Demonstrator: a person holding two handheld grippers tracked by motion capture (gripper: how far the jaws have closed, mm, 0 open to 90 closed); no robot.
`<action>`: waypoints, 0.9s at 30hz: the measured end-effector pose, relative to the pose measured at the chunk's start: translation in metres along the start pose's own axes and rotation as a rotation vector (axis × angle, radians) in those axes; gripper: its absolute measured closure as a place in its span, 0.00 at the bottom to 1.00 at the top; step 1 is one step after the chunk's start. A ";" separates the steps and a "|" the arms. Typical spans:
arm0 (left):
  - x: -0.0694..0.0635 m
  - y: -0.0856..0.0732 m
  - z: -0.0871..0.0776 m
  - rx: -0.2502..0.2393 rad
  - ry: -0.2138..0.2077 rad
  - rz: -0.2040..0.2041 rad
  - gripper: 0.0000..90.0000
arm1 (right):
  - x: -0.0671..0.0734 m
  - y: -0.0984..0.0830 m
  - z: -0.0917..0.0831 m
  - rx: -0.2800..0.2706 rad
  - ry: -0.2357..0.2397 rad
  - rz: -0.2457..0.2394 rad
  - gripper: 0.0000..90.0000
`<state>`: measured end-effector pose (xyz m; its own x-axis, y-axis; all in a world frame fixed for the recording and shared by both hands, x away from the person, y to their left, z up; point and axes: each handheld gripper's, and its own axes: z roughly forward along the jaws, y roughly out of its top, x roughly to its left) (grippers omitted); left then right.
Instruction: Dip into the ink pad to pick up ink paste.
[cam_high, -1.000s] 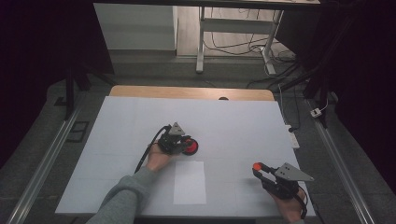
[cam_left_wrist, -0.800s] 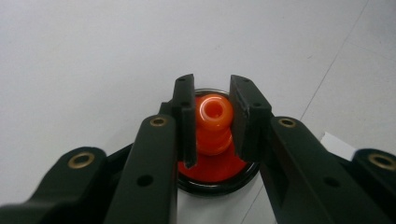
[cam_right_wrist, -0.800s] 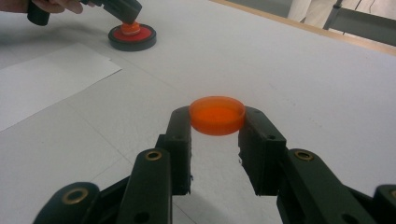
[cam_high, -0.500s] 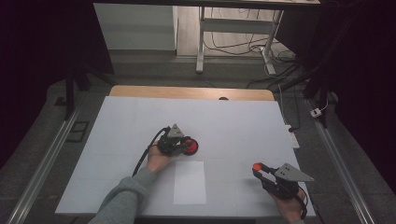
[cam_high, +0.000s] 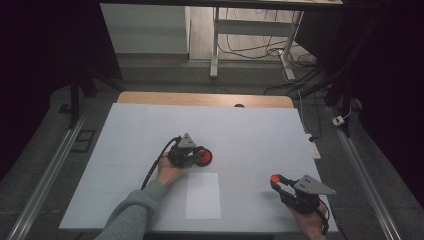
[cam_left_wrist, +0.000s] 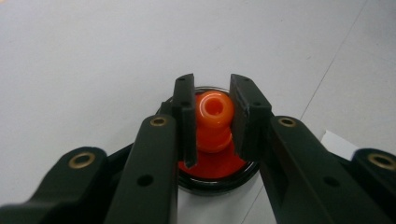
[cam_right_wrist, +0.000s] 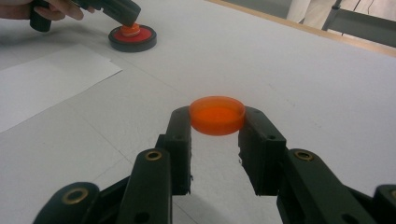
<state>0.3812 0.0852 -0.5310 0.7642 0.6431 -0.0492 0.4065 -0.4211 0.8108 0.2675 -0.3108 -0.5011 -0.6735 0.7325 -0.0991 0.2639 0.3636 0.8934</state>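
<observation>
A red disc (cam_high: 205, 157) in a black ring lies on the white table, and an orange knob (cam_left_wrist: 214, 111) stands up from its middle. My left gripper (cam_high: 192, 155) reaches down over it, its jaws shut on the knob from both sides (cam_left_wrist: 214, 93). In the right gripper view the disc (cam_right_wrist: 133, 37) shows at the far left, with the left gripper on it. At the front right, my right gripper (cam_high: 276, 181) is shut on a shallow orange cap (cam_right_wrist: 217, 114), held at its fingertips (cam_right_wrist: 217, 117) just above the table.
A white sheet of paper (cam_high: 203, 195) lies flat between the two hands near the front edge. The white table cover (cam_high: 150, 125) ends at a wooden strip (cam_high: 200, 98) at the back. Desk legs and cables (cam_high: 250, 45) stand on the floor beyond.
</observation>
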 end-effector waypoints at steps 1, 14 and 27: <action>0.000 0.000 0.000 -0.001 -0.003 -0.003 0.81 | 0.000 0.000 0.000 0.000 0.000 0.000 0.72; 0.000 -0.002 0.000 -0.013 0.000 -0.009 0.81 | 0.001 0.000 0.001 0.000 0.000 0.002 0.72; 0.004 0.014 -0.022 -0.127 -0.013 -0.049 0.81 | 0.000 0.002 -0.002 -0.014 -0.002 0.001 0.72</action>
<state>0.3791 0.0960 -0.5073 0.7520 0.6519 -0.0972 0.3769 -0.3044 0.8748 0.2667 -0.3112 -0.4988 -0.6716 0.7341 -0.0997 0.2544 0.3549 0.8997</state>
